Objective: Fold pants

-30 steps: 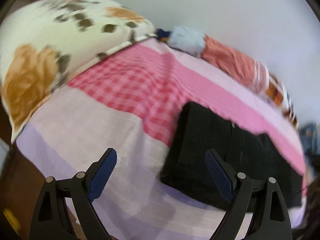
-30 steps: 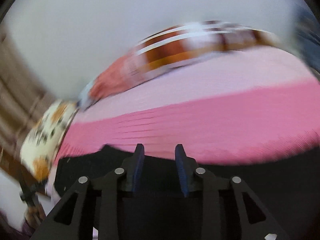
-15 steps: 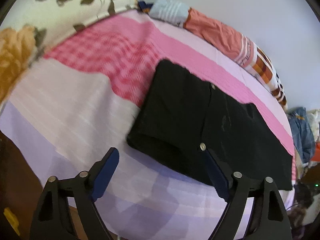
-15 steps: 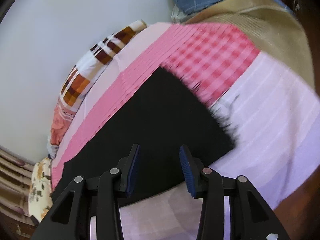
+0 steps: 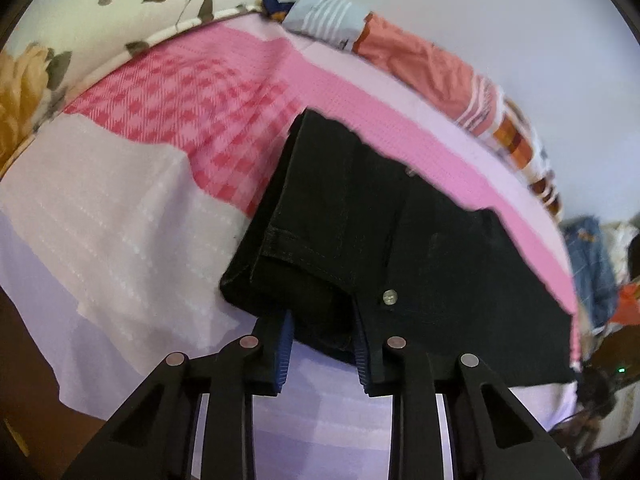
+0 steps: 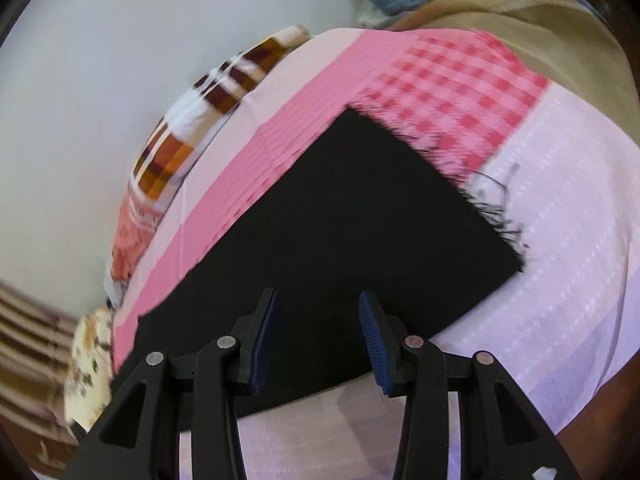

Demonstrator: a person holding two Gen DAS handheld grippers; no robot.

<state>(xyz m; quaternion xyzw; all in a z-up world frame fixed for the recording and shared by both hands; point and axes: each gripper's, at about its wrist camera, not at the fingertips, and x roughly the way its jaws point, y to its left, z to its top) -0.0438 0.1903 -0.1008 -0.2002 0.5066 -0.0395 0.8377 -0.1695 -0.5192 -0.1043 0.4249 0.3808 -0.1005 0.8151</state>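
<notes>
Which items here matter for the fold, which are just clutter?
Job: black pants, left gripper closing on their waistband, right gripper open over the leg end.
Lying about: floral pillow, orange checked cloth, blue denim garment.

The tips of the left gripper are hidden where the waistband edge of the black pants covers them, so the contact there is unclear. Ahead of the right gripper, the pants' frayed hem is smeared by blur. To its left, the striped blanket is blurred too. Far right of the left gripper, a clothes pile is cut by the edge.
</notes>
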